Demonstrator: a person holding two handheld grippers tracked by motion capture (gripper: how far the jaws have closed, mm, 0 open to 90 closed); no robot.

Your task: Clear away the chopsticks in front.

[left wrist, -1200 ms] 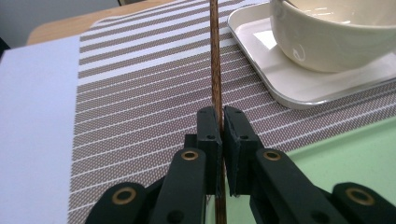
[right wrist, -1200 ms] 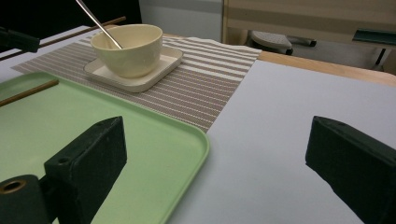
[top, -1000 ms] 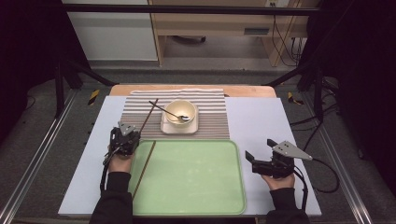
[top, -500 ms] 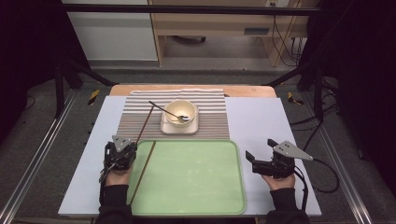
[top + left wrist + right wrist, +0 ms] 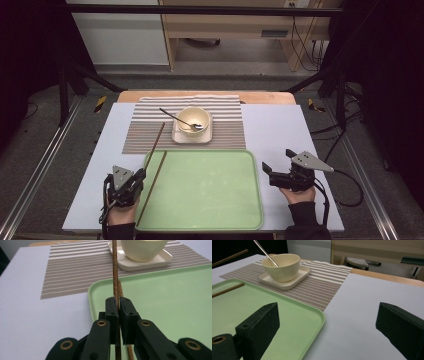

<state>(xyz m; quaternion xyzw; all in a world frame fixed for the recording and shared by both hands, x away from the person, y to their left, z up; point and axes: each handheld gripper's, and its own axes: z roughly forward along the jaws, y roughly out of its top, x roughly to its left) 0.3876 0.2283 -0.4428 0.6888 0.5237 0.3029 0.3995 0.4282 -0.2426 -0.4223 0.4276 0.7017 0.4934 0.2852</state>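
At the tray's near left corner, the left gripper (image 5: 136, 179) pinches a thin brown wooden chopstick (image 5: 115, 277) above the pale green plastic tray (image 5: 210, 220), beside a second chopstick (image 5: 151, 187) lying along the tray's left edge. The right gripper (image 5: 272, 175) waits open off the right edge. Held so near its end, the chopstick could pivot and strike the cream bowl (image 5: 193, 120) beyond the tray's far edge.

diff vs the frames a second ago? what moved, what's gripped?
The left gripper pulled back toward the person along the tray's left edge, dragging the clamped chopstick with it; jaws shut on it throughout. The second chopstick lies in the tray as before. Right gripper, bowl and spoon unchanged.
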